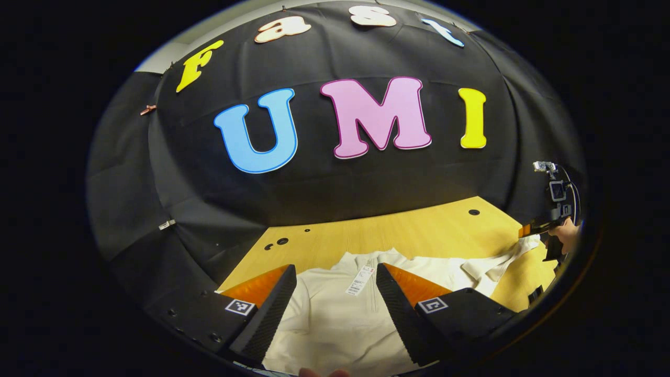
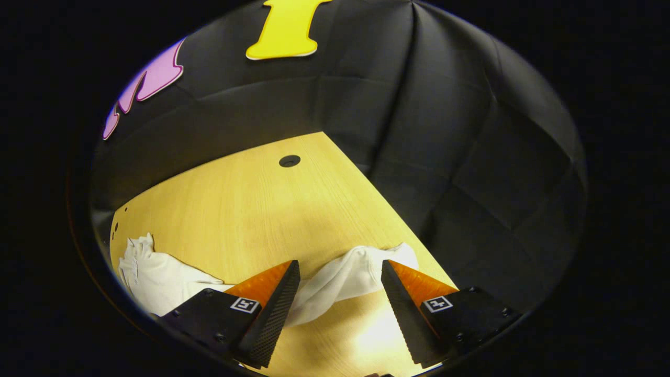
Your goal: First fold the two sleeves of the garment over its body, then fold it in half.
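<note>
1. The left gripper [image 1: 335, 293] is showing two wedge-shaped fingers with ribbed inner faces.
2. Square black-and-white tags are sitting on its dark, screw-studded body.
3. The right gripper [image 2: 340, 290] is carrying the same tags and screws.
4. Cables are looping beside the right gripper's camera mount [image 1: 556, 191].

A soft, matt cream cloth is seen in the garment [image 1: 335, 324], faintly creased, with a smooth paper tag [image 1: 360, 280] laid on it at lower centre. The worktop [image 2: 246, 209] is of pale wood with a fine straight grain and a slight sheen, brightest at the bottom of the right gripper view. The booth wall [image 1: 335, 183] is made of matt black cloth, wrinkled in places.
</note>
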A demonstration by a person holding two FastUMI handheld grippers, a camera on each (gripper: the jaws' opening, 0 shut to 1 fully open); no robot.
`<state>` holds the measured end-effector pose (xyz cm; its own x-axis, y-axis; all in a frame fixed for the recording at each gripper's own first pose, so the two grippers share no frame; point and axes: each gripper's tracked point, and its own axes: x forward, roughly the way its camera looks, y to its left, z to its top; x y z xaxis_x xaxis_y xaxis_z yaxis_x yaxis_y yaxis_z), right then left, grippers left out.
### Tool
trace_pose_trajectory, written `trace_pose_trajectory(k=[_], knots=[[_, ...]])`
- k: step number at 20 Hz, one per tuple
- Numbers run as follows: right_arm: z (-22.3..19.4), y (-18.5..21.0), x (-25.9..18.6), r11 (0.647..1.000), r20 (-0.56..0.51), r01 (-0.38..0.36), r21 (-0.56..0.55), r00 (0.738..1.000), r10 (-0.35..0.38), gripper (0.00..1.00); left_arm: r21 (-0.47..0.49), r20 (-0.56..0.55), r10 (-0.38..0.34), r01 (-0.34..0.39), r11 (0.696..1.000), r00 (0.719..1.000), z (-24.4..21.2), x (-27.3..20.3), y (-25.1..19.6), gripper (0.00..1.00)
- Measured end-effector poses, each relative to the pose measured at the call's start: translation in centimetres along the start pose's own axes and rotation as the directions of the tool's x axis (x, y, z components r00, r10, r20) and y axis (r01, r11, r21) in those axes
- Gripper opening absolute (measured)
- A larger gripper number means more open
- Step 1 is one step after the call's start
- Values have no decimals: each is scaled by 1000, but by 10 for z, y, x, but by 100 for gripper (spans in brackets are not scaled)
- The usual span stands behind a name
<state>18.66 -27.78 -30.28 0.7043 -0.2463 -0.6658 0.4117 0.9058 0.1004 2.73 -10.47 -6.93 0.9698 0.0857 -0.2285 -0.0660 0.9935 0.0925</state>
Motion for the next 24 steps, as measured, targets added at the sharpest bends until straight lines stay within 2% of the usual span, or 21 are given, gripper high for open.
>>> trace_pose_trajectory(k=[4,7,8,9,12,13,14,15,16,17,18,19,24], knots=[[-14,-13,32,996,-85,85,-5,993,-85,96,2,-23,32,-32,999,999,-4,0,-1,97],[-27,-20,33,994,-123,105,-12,987,-106,92,12,-24,50,-50,999,998,-1,-2,-3,97],[-29,-22,34,994,-123,106,-23,987,-108,82,15,-23,55,-54,998,998,-1,-3,-3,97],[-28,-25,33,993,-118,107,-39,987,-111,77,17,-23,57,-56,998,998,-1,-3,-3,97],[-35,-21,29,996,-126,73,-54,989,-79,4,21,-24,62,-61,998,998,-2,-4,-4,97],[-33,-23,30,996,-117,66,-67,990,-73,10,20,-24,62,-61,998,998,-2,-4,-3,97],[-31,-22,29,996,-102,56,-74,993,-64,7,19,-28,57,-57,998,998,-5,-4,-4,97],[-28,-21,26,996,-78,45,-71,996,-50,16,16,-30,53,-52,999,998,-6,-3,-3,97],[-22,-20,24,998,-48,37,-57,998,-40,5,13,-32,48,-48,999,998,-8,-3,-2,97],[-17,-18,19,999,-18,29,-40,999,-30,5,12,-33,42,-41,999,999,-9,-3,0,97],[-13,-18,13,999,7,31,-25,1000,-30,0,11,-31,34,-34,999,999,-13,-5,4,97],[-12,-20,4,1000,30,29,-6,999,-29,5,11,-28,23,-23,1000,999,-14,-6,8,97],[-3,-20,-39,999,132,43,32,990,-47,5,25,-7,-58,58,998,998,-17,0,27,97]])
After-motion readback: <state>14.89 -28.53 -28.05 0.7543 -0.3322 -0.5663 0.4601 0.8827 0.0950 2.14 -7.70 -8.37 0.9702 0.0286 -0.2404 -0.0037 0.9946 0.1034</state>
